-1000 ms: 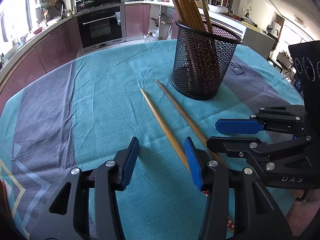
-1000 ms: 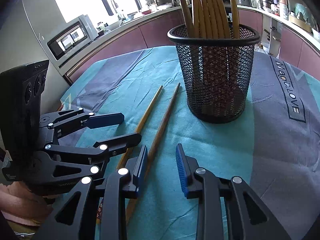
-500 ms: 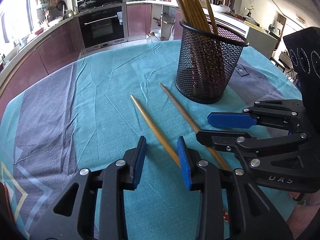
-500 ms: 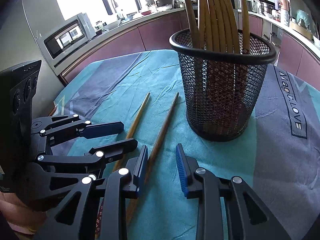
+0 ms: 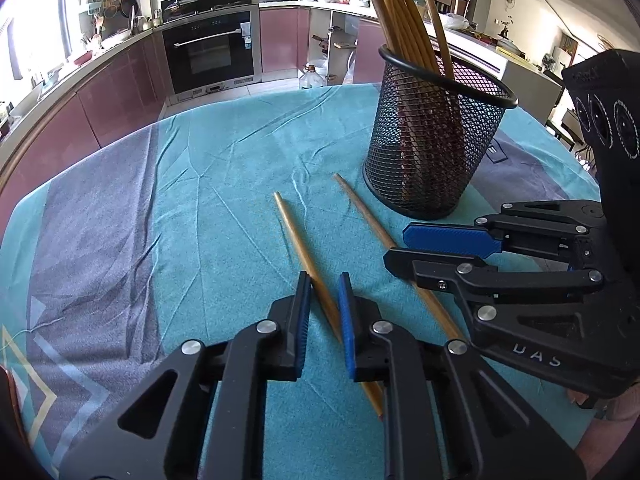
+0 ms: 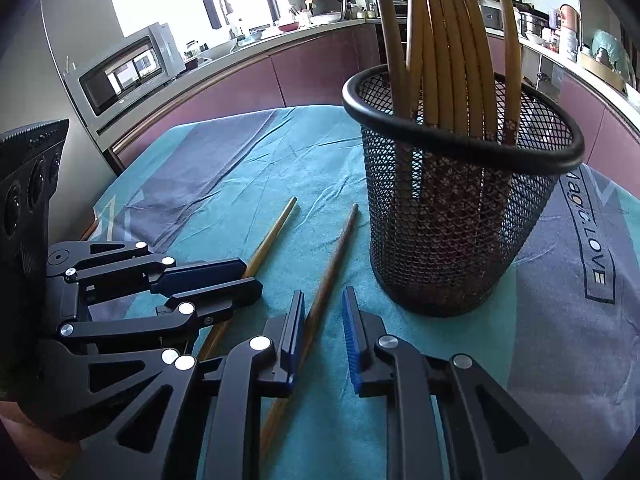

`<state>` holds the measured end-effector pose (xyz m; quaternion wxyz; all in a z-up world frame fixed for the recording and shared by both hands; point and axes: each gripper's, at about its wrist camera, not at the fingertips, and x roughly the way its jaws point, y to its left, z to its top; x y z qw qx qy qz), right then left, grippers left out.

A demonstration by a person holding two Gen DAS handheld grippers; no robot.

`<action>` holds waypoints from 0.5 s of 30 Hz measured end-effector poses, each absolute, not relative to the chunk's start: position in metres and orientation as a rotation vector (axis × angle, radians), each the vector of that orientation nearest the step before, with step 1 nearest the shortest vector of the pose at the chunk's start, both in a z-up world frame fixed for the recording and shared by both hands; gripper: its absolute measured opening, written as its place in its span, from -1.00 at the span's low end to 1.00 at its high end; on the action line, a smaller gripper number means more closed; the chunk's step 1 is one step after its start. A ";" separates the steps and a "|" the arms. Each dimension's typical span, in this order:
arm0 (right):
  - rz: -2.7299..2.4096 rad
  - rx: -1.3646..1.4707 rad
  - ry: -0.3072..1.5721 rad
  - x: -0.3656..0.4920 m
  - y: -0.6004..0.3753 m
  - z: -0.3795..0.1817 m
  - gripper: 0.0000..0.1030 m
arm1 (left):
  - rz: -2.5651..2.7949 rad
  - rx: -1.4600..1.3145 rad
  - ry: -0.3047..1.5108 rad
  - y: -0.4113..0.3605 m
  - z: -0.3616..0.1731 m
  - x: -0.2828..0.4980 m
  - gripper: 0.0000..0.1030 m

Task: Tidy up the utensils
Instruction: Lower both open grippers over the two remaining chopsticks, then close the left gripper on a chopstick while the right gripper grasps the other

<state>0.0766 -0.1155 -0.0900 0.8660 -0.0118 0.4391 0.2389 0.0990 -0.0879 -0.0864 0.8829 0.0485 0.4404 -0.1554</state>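
Two wooden chopsticks lie side by side on the teal tablecloth (image 5: 220, 200). The lighter chopstick (image 5: 292, 224) runs between the jaws of my left gripper (image 5: 324, 292), which are closing; a gap still shows beside the stick. The darker chopstick (image 6: 340, 248) runs between the closing jaws of my right gripper (image 6: 323, 300), also with a gap. Each gripper appears in the other's view: the right gripper (image 5: 396, 245) and the left gripper (image 6: 250, 278). The black mesh holder (image 5: 432, 152) with several chopsticks stands just beyond the darker chopstick (image 5: 360, 208).
The mesh holder (image 6: 452, 232) stands close ahead of the right gripper. The two grippers sit close side by side. A person's hand (image 5: 616, 408) shows behind the right gripper. Kitchen counters and an oven (image 5: 212, 52) lie beyond the table's far edge.
Both pairs of jaws have narrowed. The left gripper shifted so the lighter chopstick now lies between its pads; the darker chopstick now lies between the right gripper's pads.
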 end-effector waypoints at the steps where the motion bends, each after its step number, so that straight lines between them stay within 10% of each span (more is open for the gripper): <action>1: 0.500 -0.020 0.921 0.077 -0.116 -0.090 -0.69 | -0.323 0.098 0.918 -0.088 -0.086 0.100 -0.72; 15: 0.496 0.016 0.922 0.080 -0.119 -0.091 -0.83 | -0.298 0.068 0.921 -0.089 -0.087 0.105 -0.79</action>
